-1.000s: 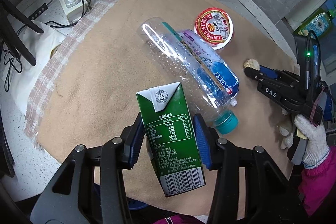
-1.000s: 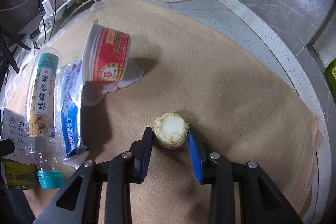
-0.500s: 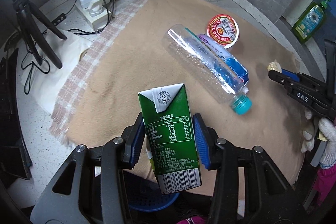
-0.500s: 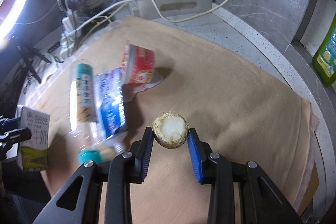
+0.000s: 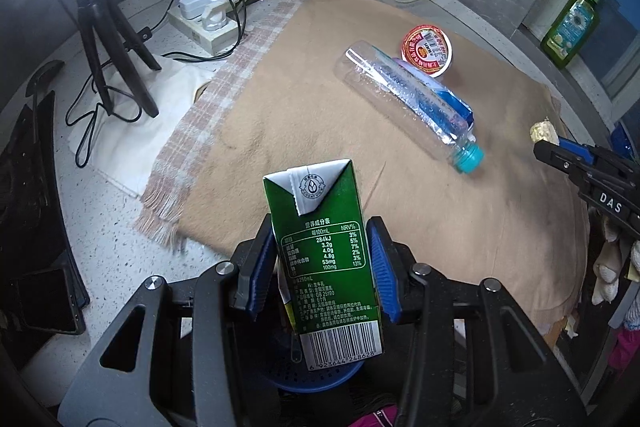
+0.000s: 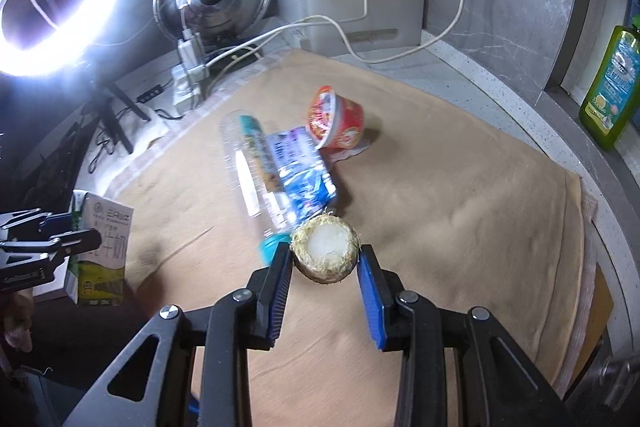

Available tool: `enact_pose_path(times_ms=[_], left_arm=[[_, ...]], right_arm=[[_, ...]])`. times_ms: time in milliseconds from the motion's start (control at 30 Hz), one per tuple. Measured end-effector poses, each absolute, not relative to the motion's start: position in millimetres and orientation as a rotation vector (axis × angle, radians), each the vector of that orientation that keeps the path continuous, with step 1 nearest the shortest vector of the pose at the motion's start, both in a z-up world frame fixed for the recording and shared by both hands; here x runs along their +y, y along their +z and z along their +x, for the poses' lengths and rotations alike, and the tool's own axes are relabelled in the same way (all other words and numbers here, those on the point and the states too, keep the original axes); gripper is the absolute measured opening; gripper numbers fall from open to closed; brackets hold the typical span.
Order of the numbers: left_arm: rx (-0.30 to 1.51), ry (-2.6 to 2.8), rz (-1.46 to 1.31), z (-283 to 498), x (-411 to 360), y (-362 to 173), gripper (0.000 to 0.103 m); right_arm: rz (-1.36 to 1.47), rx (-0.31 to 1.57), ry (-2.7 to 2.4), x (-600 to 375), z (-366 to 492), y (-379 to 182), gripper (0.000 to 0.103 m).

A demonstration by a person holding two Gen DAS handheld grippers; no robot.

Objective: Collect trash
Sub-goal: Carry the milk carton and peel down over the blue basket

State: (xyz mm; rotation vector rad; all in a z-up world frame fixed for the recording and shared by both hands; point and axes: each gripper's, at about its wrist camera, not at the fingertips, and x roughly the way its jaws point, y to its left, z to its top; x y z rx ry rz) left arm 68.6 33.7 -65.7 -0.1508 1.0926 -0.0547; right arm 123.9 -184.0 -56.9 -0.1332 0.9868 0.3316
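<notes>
The left gripper (image 5: 320,259) pinches a light, crushable milk carton (image 5: 324,251) mid-body; the right gripper's (image 6: 324,267) jaws clamp a firm, fibrous corn cob stub (image 6: 325,251).

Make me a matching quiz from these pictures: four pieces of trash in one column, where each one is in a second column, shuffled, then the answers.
Things:
1. green milk carton
2. corn cob stub
3. clear plastic bottle
4. red cup

Places:
A. lying on its side on the tan cloth
B. clamped in the right hand-held gripper
C. on the cloth just beyond the bottle
D. clamped in the left hand-held gripper

Pairs: 1-D, 2-B, 3-A, 4-C
</notes>
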Motion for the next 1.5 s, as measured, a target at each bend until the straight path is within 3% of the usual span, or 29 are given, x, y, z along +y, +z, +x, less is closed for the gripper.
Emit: enact_pose_path(times_ms=[767, 1500], left_arm=[[1.147, -0.125, -0.113, -29, 65, -107, 0.045], [1.306, -0.157, -0.102, -68, 66, -200, 0.045]], right_arm=[[-0.035, 1.047, 0.409, -113, -12, -69, 0.034], [-0.092, 1.231, 0.462, -56, -73, -161, 0.034]])
